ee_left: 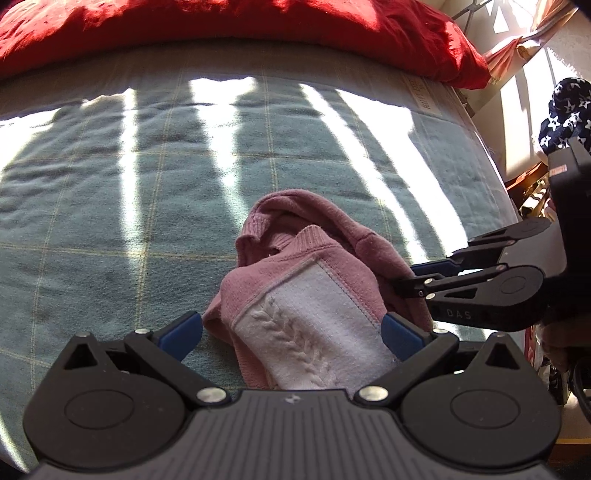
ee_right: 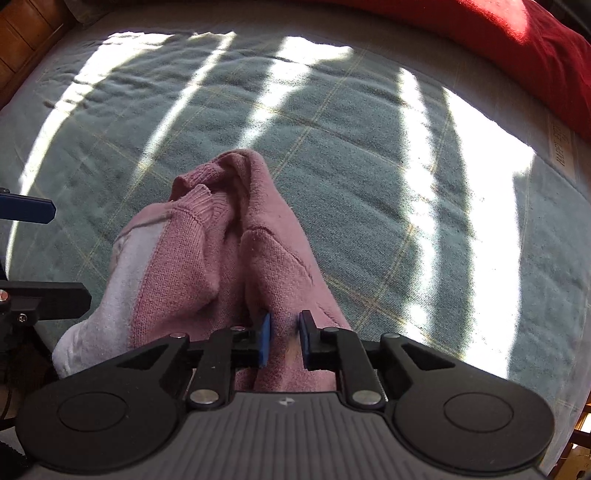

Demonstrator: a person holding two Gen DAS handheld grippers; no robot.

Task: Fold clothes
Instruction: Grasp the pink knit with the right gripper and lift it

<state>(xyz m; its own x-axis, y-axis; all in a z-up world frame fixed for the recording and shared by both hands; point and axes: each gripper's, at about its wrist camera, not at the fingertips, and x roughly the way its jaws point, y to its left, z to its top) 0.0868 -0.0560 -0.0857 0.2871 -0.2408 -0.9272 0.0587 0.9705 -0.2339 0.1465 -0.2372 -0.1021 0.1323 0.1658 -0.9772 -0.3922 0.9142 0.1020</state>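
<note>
Pink knit sweater (ee_left: 295,280) bunched on the green plaid bedspread (ee_left: 110,184), held at one edge.

The sweater is seen crumpled, ribbed at collar and cuff, with a pale cable-stitched panel (ee_left: 306,325) facing up; its near end is cut off behind the left gripper (ee_left: 291,332), whose blue-padded fingers are spread wide to either side of the panel. The right gripper (ee_right: 283,341) is pinched on a fold of the sweater's pink knit. Beyond the sweater a red blanket (ee_left: 258,22) is heaped. Sun stripes wash out the bedspread's weave. A label past the sweater is too blurred to read.
</note>
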